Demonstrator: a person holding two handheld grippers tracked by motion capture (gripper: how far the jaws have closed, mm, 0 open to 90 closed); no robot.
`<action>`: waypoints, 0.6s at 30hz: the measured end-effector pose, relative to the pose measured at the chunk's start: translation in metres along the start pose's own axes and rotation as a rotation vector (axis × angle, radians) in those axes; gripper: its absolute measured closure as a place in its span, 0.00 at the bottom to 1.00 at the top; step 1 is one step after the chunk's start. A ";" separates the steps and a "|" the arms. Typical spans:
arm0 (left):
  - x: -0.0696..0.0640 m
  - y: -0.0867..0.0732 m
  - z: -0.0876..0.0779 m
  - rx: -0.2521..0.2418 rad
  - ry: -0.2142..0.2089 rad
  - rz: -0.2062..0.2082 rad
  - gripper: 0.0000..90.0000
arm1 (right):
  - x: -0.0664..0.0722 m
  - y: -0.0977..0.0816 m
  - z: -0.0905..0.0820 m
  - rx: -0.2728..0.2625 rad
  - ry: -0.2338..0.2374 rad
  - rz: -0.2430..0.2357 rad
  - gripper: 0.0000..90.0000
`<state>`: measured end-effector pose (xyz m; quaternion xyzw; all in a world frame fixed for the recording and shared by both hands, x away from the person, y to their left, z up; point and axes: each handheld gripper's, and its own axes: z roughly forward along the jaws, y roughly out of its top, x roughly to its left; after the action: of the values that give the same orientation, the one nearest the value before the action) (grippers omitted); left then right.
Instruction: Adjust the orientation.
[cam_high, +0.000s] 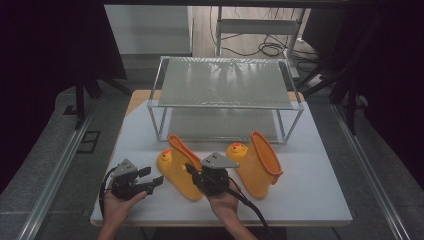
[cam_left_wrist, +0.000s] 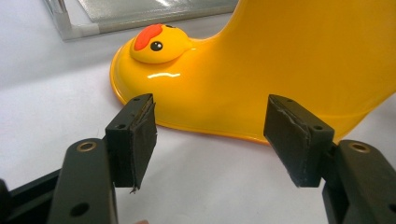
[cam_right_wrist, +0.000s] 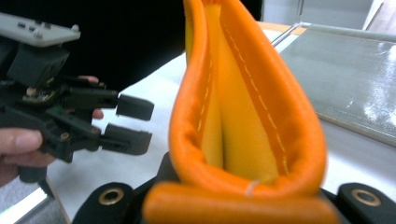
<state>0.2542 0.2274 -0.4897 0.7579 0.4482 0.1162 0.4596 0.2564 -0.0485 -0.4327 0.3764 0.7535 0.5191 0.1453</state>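
Note:
Two yellow duck-faced rubber boots with orange cuffs stand on the white table (cam_high: 310, 200). My right gripper (cam_high: 192, 171) is shut on the left boot (cam_high: 176, 172) at its cuff. In the right gripper view the orange cuff (cam_right_wrist: 243, 116) is squeezed narrow above the gripper's (cam_right_wrist: 238, 205) jaws. My left gripper (cam_high: 152, 178) is open just left of this boot's foot. In the left gripper view its pads (cam_left_wrist: 140, 140) stand wide apart, a little short of the sole, with the duck face (cam_left_wrist: 156, 44) beyond. The right boot (cam_high: 257, 167) stands free. The left gripper (cam_right_wrist: 135, 123) is open in the right gripper view too.
A two-tier metal rack (cam_high: 225, 82) with grey shelves stands behind the boots, its front posts close to them. Bare table lies to the right of the boots. The table's front edge is right under both hands.

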 end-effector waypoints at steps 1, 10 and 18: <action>0.000 0.000 0.000 -0.001 -0.001 0.000 0.38 | 0.000 0.000 0.000 -0.008 -0.004 0.008 0.92; 0.001 0.000 -0.002 -0.007 0.000 -0.004 0.38 | 0.000 0.003 -0.002 -0.086 -0.018 0.039 0.93; 0.000 0.002 -0.001 0.000 -0.005 0.006 0.38 | -0.007 0.010 -0.026 -0.154 -0.056 0.022 0.94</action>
<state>0.2544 0.2273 -0.4880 0.7596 0.4448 0.1155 0.4603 0.2494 -0.0691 -0.4141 0.3868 0.7026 0.5665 0.1894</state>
